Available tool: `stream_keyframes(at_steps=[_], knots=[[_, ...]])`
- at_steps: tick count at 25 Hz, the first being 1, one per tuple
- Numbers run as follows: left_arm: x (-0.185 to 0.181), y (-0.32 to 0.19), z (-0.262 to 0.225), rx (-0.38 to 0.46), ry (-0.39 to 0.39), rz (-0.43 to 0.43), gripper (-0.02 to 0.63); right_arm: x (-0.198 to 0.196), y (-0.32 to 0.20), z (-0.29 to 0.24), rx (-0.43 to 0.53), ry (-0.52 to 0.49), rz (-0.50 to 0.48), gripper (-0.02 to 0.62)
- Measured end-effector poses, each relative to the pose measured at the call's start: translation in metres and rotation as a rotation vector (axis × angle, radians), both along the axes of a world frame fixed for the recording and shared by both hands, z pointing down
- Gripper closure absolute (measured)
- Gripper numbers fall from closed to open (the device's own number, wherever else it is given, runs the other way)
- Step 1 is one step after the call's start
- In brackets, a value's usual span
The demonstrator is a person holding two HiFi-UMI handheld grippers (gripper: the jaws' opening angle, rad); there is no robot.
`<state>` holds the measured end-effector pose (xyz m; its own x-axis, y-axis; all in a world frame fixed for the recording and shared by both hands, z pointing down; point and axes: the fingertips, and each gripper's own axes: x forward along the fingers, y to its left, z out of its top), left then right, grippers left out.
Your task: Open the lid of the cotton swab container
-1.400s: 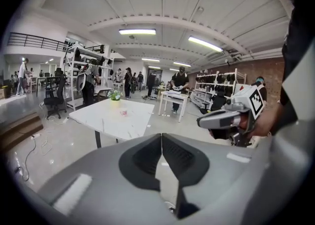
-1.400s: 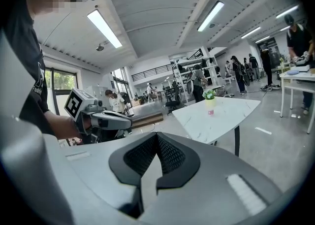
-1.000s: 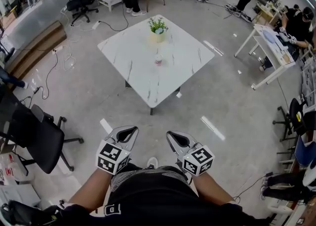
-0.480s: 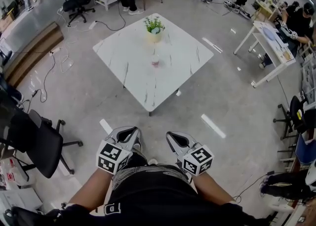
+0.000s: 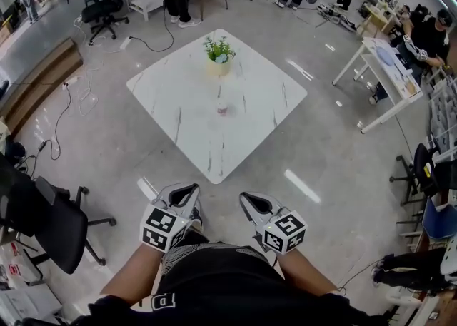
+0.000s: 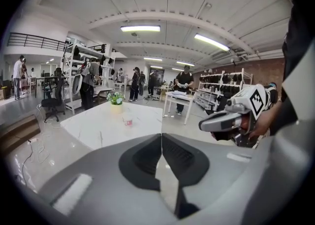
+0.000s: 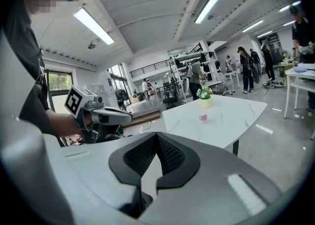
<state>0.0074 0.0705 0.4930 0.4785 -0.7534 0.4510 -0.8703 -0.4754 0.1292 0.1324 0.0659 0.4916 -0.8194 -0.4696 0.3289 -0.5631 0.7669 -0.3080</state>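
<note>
Cotton swab container [image 5: 222,108] untouched; left claw [image 5: 188,189], right claw [image 5: 247,196] closed, empty.

What I log by colour:
- Table [image 5: 250,96]: white marble with thin dark-grey veins.
- Cotton swab container [image 5: 222,108]: pale, with pink-red on it.
- Plant [image 5: 218,48]: green leaves.
- Pot [image 5: 219,68]: pale yellow.
- Left gripper [image 5: 189,189] and right gripper [image 5: 245,196]: light grey shells, black pads, cubes patterned in black-and-white squares.
- Floor [image 5: 343,175]: glossy grey.
- Chair [image 5: 50,225]: black.
</note>
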Motion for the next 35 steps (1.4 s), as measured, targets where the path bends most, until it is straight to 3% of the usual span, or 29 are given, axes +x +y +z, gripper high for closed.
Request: stream_keyframes(at_steps=[7,18,25,35], knots=[[-0.034,-0.07,-0.006,0.015,-0.011,0.026,0.546,-0.036,-0.066,-0.013,0.016,0.007,0.017,0.601],[-0.071,-0.169,-0.013,0.058,-0.075,0.173,0.545,-0.076,-0.148,-0.011,0.02,0.032,0.14,0.601],[-0.078,-0.2,0.001,0.053,-0.079,0.269,0.545,-0.083,-0.175,-0.009,0.03,0.068,0.212,0.601],[-0.076,-0.222,0.022,0.012,-0.08,0.292,0.545,-0.074,-0.193,-0.002,0.007,0.086,0.235,0.601]])
